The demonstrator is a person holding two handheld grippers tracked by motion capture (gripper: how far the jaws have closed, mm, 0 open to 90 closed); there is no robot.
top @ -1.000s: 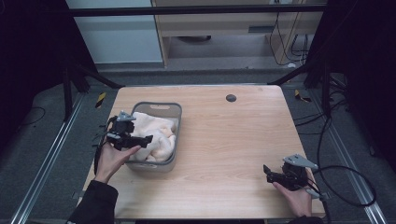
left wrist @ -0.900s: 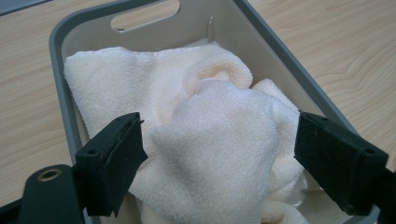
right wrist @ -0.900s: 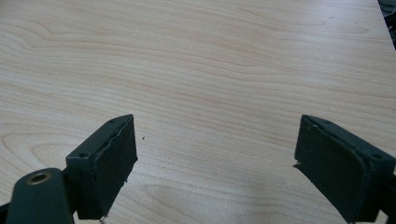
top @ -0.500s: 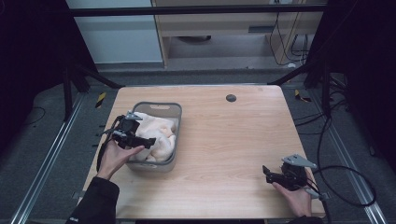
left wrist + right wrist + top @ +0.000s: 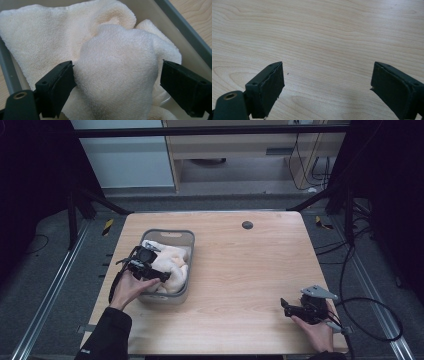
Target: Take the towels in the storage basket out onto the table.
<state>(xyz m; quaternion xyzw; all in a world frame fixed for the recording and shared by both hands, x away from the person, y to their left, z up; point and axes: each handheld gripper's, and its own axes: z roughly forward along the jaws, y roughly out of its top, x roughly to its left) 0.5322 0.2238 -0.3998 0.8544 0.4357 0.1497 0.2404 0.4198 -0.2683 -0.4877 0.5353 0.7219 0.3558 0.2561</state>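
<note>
The wooden bench (image 5: 240, 280) carries just one load, a grey basket (image 5: 170, 236) standing near its left edge, about midway between the far and near edges. Cream towels (image 5: 172, 265) lie bunched inside the basket, and none has been laid out on the bare wood, so by my reading the work of getting a towel out is only at its start.

The left claw (image 5: 159, 279) is down over the basket at its near-left part, held by the person's left hand (image 5: 127, 290). In the left gripper view its jaws are spread wide with a raised hump of towel (image 5: 117, 75) standing between them; the left jaw touches or nearly touches the cloth, and the right jaw stands just clear of it. Nothing is pinched yet. More towel (image 5: 45, 37) lies flat behind the hump, against the basket wall (image 5: 185, 27).

The right claw (image 5: 284, 304) rests low near the bench's near-right corner, well apart from the basket. In the right gripper view its jaws are spread too, with nothing but bare wood (image 5: 324, 50) between them.

What is left, as I judge it: close on the hump, lift the towel clear of the basket, and bring it out onto the open wood, where the idle claw could join in.
</note>
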